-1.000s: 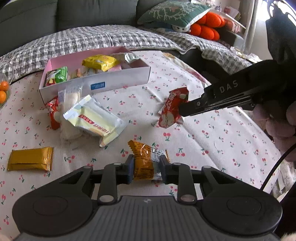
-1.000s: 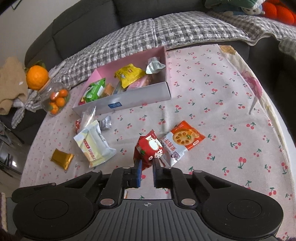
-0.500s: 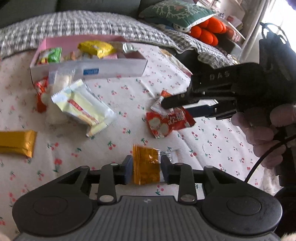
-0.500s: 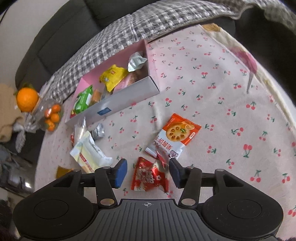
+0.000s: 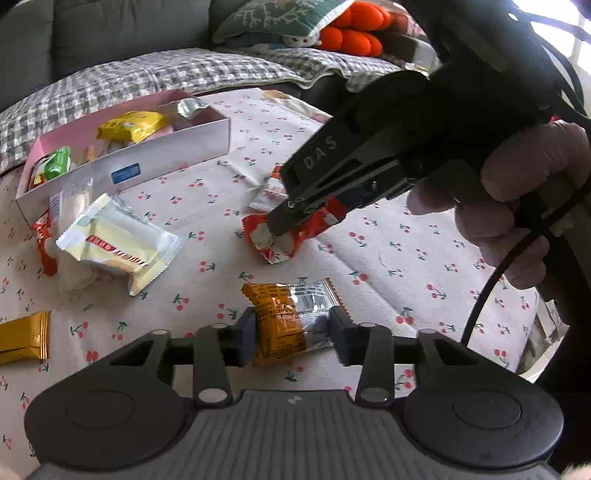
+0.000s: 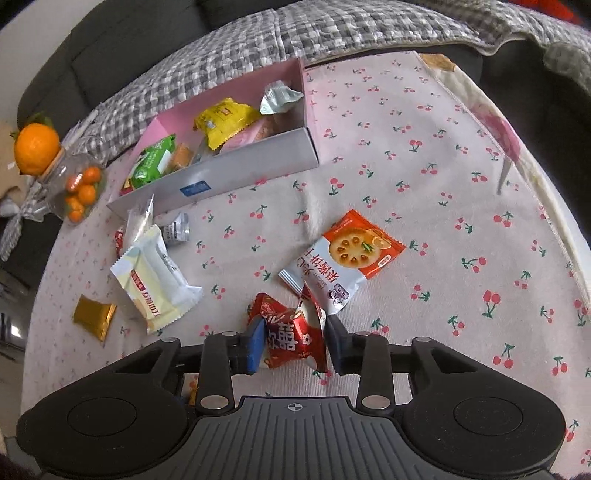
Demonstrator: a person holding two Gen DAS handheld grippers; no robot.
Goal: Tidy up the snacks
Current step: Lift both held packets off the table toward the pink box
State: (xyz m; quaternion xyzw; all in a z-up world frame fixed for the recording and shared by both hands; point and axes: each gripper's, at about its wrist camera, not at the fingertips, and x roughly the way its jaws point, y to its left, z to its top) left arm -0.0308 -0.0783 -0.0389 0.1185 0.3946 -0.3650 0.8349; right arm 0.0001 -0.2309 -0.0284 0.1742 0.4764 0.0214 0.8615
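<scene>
Dark sofa behind, checked throw, bright window right.

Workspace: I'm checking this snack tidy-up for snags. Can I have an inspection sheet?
Surface: cherry-print cloth, creased.
Job's things: box open, part filled with snacks; orange packet, red packet, biscuit packet, cream packet and gold packet on the cloth outside it.
Clutter: jar of small oranges at the cloth's edge.
Grippers: left tool has just been opening, orange packet lying between its jaws; right tool has just been closing and pinches the red packet.
Cables: black cable hangs by the hand holding the right tool.
Surroundings: sofa with checked blanket.
</scene>
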